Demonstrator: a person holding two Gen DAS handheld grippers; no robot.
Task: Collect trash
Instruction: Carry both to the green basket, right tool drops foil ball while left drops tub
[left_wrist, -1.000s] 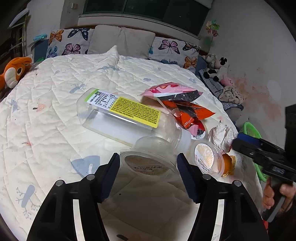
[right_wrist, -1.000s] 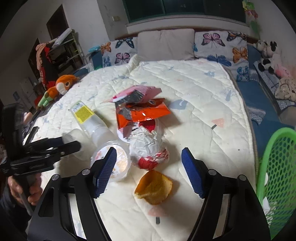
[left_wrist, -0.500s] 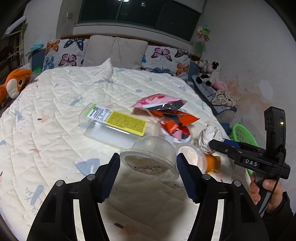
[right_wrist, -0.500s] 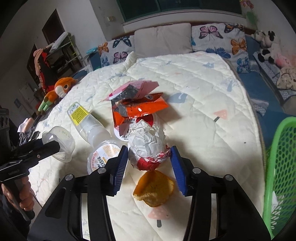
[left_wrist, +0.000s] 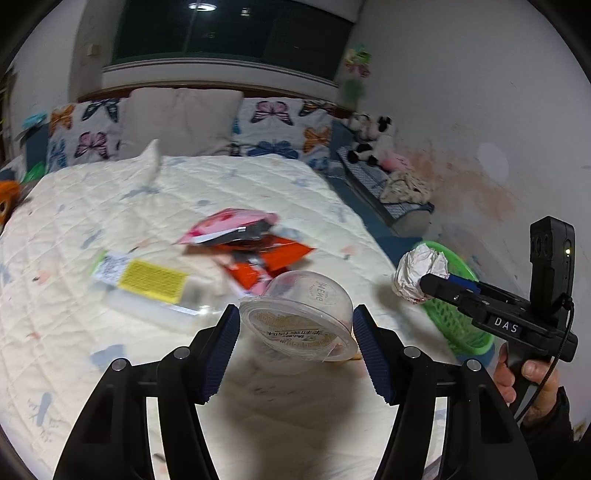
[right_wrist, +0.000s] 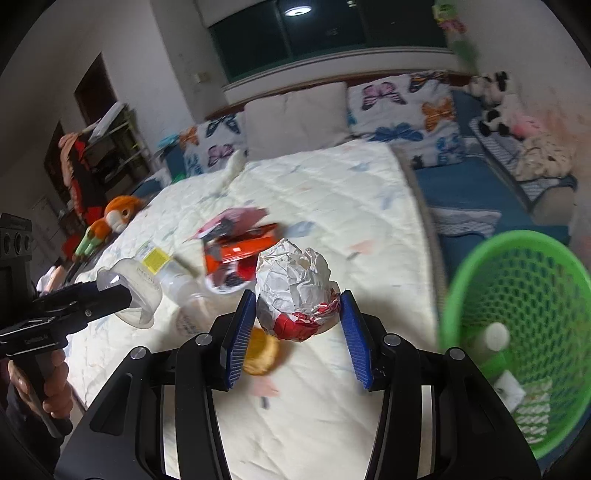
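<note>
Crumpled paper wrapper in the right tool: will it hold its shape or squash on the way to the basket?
The crumpled paper wrapper is creased throughout, so probably light and squashable. Clamped by the right tool, it seems unlikely to slip before the green basket.

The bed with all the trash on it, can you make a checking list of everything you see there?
Surface: cream quilted bed cover, wrinkled.
Job's things: clear plastic cup with printed lid lifted; crumpled white and red paper wrapper lifted; green mesh plastic basket beside the bed, already holding some trash.
Clutter: clear plastic bottle with yellow label, pink and orange snack bags, orange bread piece, all lying on the cover.
Grippers: left gripper fingers shut on the cup; right gripper fingers shut on the wrapper.
Cables: thin black cable by the right handle.
Surroundings: butterfly pillows, orange plush toy.
</note>
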